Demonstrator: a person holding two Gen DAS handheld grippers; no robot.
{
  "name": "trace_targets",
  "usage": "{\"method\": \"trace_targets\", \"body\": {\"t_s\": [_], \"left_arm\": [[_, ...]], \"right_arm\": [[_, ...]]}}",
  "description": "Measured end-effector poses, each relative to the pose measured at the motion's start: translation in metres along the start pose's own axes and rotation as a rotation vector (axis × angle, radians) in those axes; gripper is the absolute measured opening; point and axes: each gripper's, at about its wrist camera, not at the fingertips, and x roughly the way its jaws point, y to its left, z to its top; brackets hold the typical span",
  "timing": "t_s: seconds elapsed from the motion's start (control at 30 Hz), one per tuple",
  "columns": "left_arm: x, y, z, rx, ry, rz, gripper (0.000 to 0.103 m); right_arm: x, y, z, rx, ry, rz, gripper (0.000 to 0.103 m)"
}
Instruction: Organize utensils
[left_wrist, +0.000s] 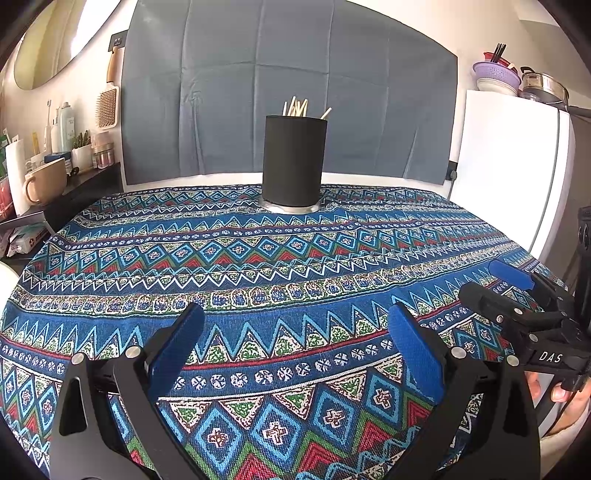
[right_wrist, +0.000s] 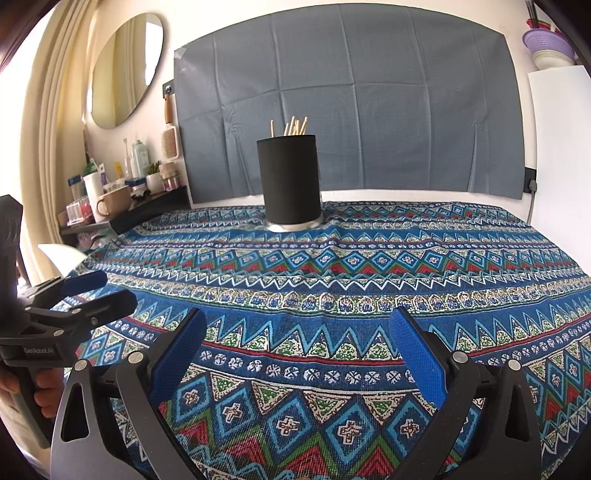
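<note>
Your left gripper (left_wrist: 295, 350) and right gripper (right_wrist: 297, 350) both hang empty, fingers spread wide, above the patterned tablecloth (left_wrist: 258, 266). The black holder (left_wrist: 293, 158) of wooden chopsticks (left_wrist: 295, 107) stands upright at twelve o'clock, well apart from both.

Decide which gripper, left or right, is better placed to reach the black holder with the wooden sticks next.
Neither clearly. Both the left gripper and right gripper are open and empty, facing the black holder almost head-on. In the right wrist view the holder sits slightly left of centre, so the left has, at most, a marginal edge.
</note>
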Motion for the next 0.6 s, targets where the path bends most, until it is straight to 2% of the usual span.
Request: {"method": "trace_targets", "body": {"t_s": [0.6], "left_arm": [[-0.0012, 0.0016, 0.0003, -0.005, -0.011, -0.010, 0.097]], "right_arm": [[0.0001, -0.0005, 0.0007, -0.001, 0.000, -0.008, 0.095]]}}
